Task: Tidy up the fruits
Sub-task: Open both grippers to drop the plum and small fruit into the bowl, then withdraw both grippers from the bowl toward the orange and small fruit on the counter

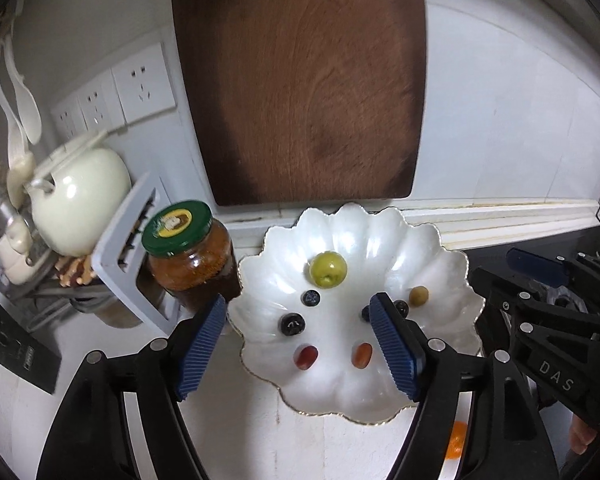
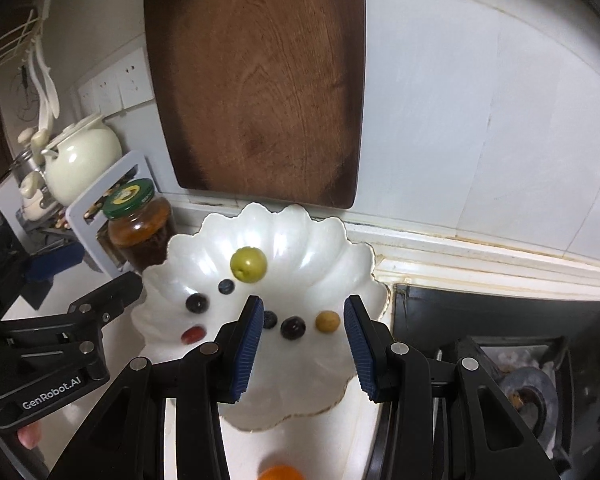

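Note:
A white scalloped plate (image 1: 380, 240) (image 2: 312, 240) holds several small fruits: a green round fruit (image 1: 328, 269) (image 2: 248, 264), a blueberry (image 1: 311, 298) (image 2: 226, 287), a dark grape (image 1: 292, 324) (image 2: 197, 303), a red fruit (image 1: 307, 357) (image 2: 192, 335), an orange one (image 1: 362, 355), a yellow-brown one (image 1: 419, 295) (image 2: 327, 321). My left gripper (image 1: 298, 350) is open and empty above the plate's near side. My right gripper (image 2: 302, 344) is open and empty; a second blueberry (image 2: 269, 319) and dark grape (image 2: 293, 327) lie between its fingers, farther on. An orange fruit (image 1: 455, 440) (image 2: 280, 473) lies on the counter near the plate.
A brown cutting board (image 1: 300, 80) (image 2: 256, 80) leans on the wall behind the plate. A green-lidded jar (image 1: 188, 256) (image 2: 140, 224), a grey rack (image 1: 120, 256) and a cream teapot (image 1: 80, 200) stand left. A black gas stove (image 2: 520, 360) lies right.

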`<state>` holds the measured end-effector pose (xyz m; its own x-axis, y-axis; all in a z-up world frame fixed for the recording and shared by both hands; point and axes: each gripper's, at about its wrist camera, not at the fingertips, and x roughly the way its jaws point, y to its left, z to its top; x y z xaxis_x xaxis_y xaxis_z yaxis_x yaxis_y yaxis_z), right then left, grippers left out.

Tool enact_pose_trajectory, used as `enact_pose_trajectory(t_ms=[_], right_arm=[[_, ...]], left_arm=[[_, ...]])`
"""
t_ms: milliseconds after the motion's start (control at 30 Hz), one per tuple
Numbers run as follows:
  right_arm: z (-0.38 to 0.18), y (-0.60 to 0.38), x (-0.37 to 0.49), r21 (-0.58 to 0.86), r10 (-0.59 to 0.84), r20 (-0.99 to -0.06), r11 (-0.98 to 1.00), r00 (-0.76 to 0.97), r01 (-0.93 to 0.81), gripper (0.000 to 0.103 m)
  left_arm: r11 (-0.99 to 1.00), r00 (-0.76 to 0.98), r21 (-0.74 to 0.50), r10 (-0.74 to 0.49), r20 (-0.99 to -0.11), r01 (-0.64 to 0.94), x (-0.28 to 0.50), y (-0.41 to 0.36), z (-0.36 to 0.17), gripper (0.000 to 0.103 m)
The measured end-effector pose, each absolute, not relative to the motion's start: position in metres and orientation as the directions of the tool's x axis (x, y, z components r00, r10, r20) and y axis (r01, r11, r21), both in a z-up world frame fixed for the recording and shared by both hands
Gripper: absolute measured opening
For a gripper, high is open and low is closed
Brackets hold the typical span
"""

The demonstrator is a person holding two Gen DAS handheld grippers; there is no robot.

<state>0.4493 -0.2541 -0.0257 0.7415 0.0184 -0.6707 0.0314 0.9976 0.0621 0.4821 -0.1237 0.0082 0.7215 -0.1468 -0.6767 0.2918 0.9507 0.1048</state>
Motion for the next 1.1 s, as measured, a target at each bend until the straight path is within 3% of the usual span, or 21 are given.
enact_pose_trajectory(t_ms=[500,1100], right_arm=[[-0.015,-0.252,0.411,0.071,0.056,-0.634,0.997,0.771,-0.013,0.043],[-0.016,-0.265,0.378,0.089,0.273,-0.618,0.956,0.737,-0.279,0.043]], left_arm=[[0.966,0.750,0.084,-0.133,-0.648,0.245,0.437,-0.115,0.026,0.081],[0.999,0.756,0.040,0.042,-0.653,-0.020,0.358,-0.123,0.026,0.081]])
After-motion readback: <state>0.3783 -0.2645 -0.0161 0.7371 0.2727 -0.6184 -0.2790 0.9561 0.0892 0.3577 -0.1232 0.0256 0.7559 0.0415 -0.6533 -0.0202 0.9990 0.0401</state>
